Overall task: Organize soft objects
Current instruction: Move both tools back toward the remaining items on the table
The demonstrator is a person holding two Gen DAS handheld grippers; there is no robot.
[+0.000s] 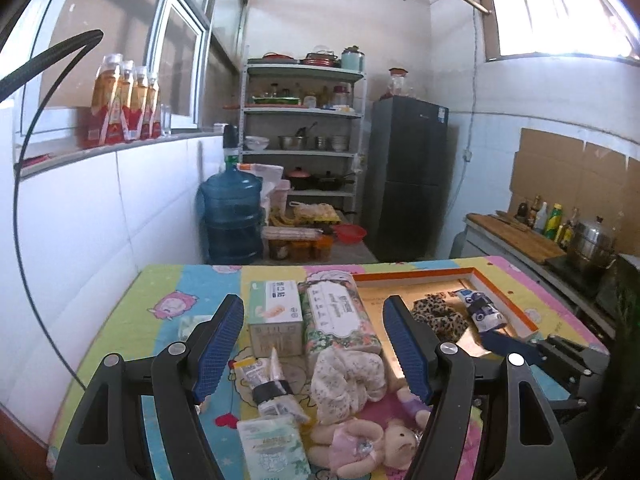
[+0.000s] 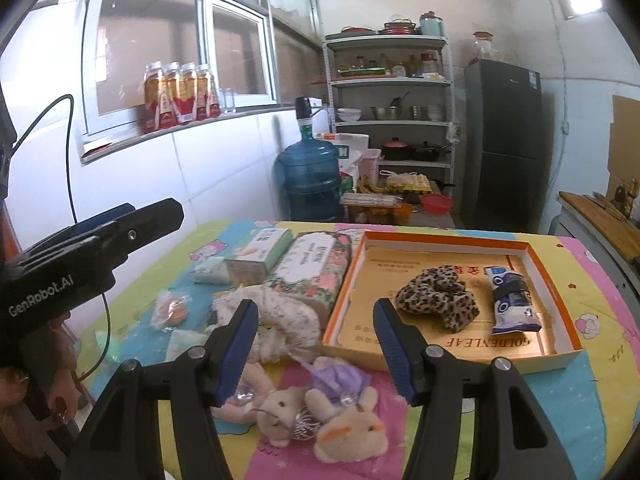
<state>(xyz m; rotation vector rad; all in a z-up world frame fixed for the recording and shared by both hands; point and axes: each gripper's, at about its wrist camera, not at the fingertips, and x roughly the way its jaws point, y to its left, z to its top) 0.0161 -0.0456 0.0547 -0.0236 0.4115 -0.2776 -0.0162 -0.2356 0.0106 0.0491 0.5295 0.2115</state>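
Observation:
An orange-rimmed cardboard tray (image 2: pixel 532 254) (image 1: pixel 500 296) on the table holds a leopard-print scrunchie (image 2: pixel 436 296) (image 1: pixel 438 314) and a blue-and-white rolled pack (image 2: pixel 512 300) (image 1: pixel 480 308). Left of the tray lie a floral wipes pack (image 2: pixel 316 268) (image 1: pixel 340 320), a floral cloth scrunchie (image 2: pixel 280 320) (image 1: pixel 348 380) and small plush bears (image 2: pixel 316 416) (image 1: pixel 368 444). My left gripper (image 1: pixel 312 348) hovers open above the floral scrunchie, holding nothing. My right gripper (image 2: pixel 312 348) is open over the table's near edge, above the bears, and is empty.
A green-white box (image 1: pixel 276 316) (image 2: pixel 260 256), tissue packets (image 1: pixel 272 444) and a bagged roll (image 1: pixel 268 384) lie on the cartoon-print tablecloth (image 1: pixel 176 304). A wrapped orange item (image 2: pixel 174 310) sits at the left. Beyond the table stand a water jug (image 1: pixel 232 216), shelves (image 1: pixel 304 128) and a fridge (image 1: pixel 408 176).

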